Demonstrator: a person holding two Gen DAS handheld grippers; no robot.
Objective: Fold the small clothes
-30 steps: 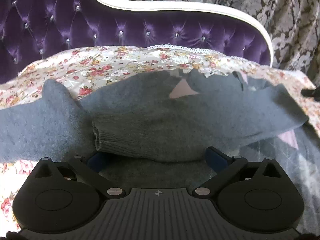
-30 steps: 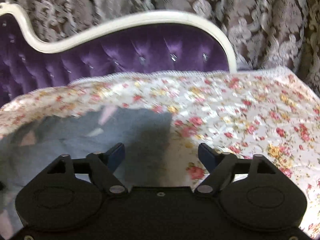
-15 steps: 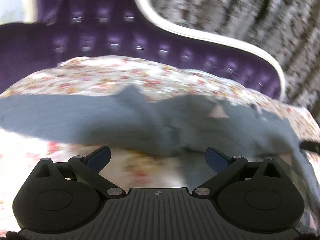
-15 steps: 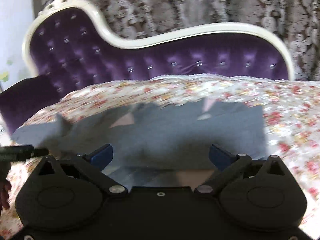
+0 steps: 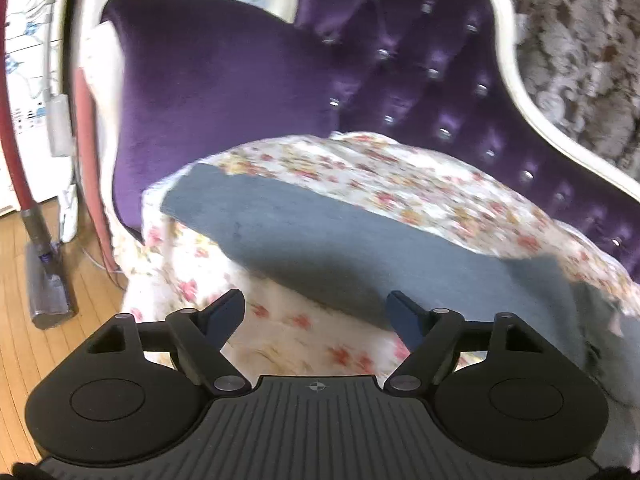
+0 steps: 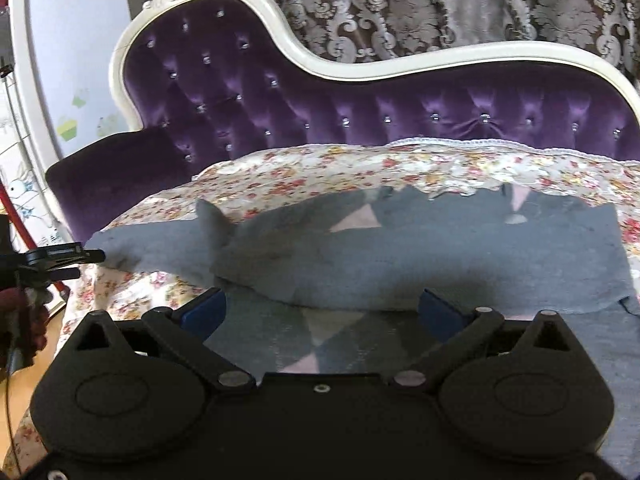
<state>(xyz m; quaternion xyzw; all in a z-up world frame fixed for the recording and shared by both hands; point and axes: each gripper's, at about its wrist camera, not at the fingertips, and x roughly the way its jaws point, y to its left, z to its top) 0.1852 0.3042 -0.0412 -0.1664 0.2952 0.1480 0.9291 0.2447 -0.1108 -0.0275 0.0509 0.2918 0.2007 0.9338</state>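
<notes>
Sweater [image 6: 400,248], grey knit with pale pink diamond patches, lies spread on the flowered cover [image 6: 320,168] of the purple tufted chaise [image 6: 360,108], filling the right wrist view from about 9 o'clock across to 3 o'clock. Its body looks already doubled over itself, with a thick rolled fold edge running just beyond the right gripper [image 6: 322,308]. One sleeve [image 5: 304,232] stretches out flat toward 9 o'clock in that view; in the left wrist view the same sleeve runs as a long grey band from 10 o'clock down to 4 o'clock, its cuff end near the chaise arm. The knit looks soft, light and limp, so it should sag and stretch when lifted by one point, and a pinch through a single layer near an edge would likely hold better than a grab in the middle. The sleeve seems the next part to fold in, and the cuff end or the sleeve's near edge looks the sensible place to take hold. The left gripper [image 5: 316,312] hovers above the cover just short of the sleeve, fingers [image 5: 228,308] spread wide with nothing between them. The right gripper hangs over the near part of the body, fingers equally wide and empty. At 9 o'clock in the right wrist view the left gripper's tip appears close to the cuff; whether it touches the cloth I cannot tell.
</notes>
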